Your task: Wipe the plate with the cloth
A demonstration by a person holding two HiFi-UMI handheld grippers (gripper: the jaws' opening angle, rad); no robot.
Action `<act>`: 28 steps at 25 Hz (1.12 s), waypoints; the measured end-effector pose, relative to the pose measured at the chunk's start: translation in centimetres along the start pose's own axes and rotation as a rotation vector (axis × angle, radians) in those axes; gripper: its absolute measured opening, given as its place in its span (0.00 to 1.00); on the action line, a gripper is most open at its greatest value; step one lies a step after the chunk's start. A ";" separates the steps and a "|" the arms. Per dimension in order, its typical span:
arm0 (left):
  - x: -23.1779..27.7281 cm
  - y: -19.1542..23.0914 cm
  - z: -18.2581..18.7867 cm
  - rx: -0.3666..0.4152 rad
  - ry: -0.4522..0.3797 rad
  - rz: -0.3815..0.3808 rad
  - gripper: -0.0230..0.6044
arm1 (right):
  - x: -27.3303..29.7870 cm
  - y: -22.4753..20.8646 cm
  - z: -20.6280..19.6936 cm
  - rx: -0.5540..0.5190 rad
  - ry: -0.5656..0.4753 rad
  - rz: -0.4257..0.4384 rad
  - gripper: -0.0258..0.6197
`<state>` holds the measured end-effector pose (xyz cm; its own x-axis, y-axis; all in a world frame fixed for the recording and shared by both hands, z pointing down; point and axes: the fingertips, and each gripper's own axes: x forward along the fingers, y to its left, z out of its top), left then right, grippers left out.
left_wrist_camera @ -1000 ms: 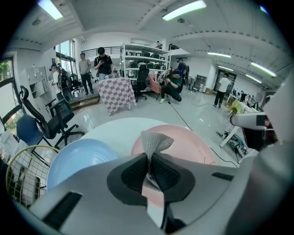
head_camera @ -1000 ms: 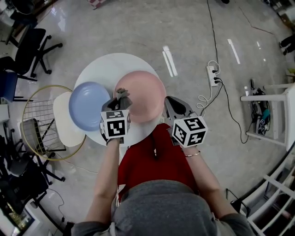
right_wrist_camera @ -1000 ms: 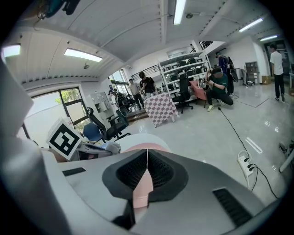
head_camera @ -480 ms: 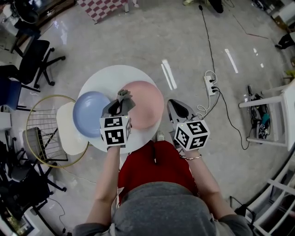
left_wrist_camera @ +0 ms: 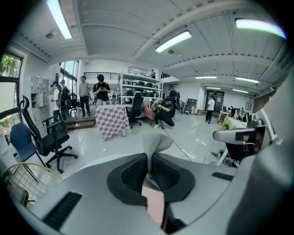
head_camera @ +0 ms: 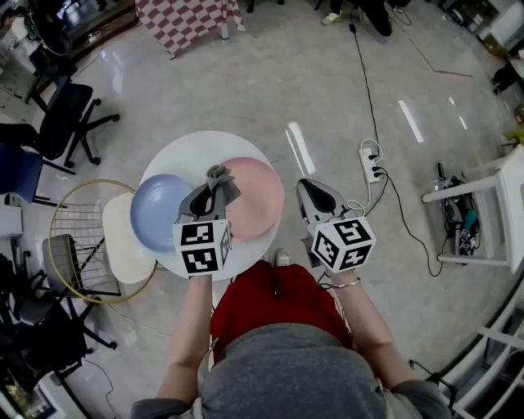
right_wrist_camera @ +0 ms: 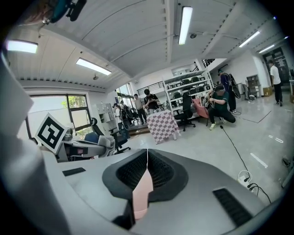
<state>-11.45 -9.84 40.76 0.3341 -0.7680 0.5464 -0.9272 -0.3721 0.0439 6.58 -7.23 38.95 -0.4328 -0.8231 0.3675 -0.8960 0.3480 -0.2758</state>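
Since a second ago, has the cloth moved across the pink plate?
No. The cloth, shut in the left hand-held gripper, stays at the pink plate's left rim, beside the blue plate; only the view shifted.

Glossy grey floor [head_camera: 246,74] fills the head view. A black office chair [head_camera: 70,113] stands upper left, a checked-cloth table [head_camera: 187,20] top centre (shelves [left_wrist_camera: 138,87] behind it in the left gripper view), a power strip [head_camera: 368,155] centre right. Strip lights [left_wrist_camera: 173,40] glow overhead.
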 end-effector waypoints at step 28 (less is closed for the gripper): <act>-8.5 -3.1 6.1 -0.047 -0.268 0.037 0.09 | -5.3 3.5 7.9 -0.157 -0.240 0.109 0.08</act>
<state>-10.33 -5.37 30.86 0.3266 -0.8937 0.3077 -0.9445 -0.3209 0.0705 6.49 -5.21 28.98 -0.5082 -0.8531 0.1179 -0.8580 0.4898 -0.1549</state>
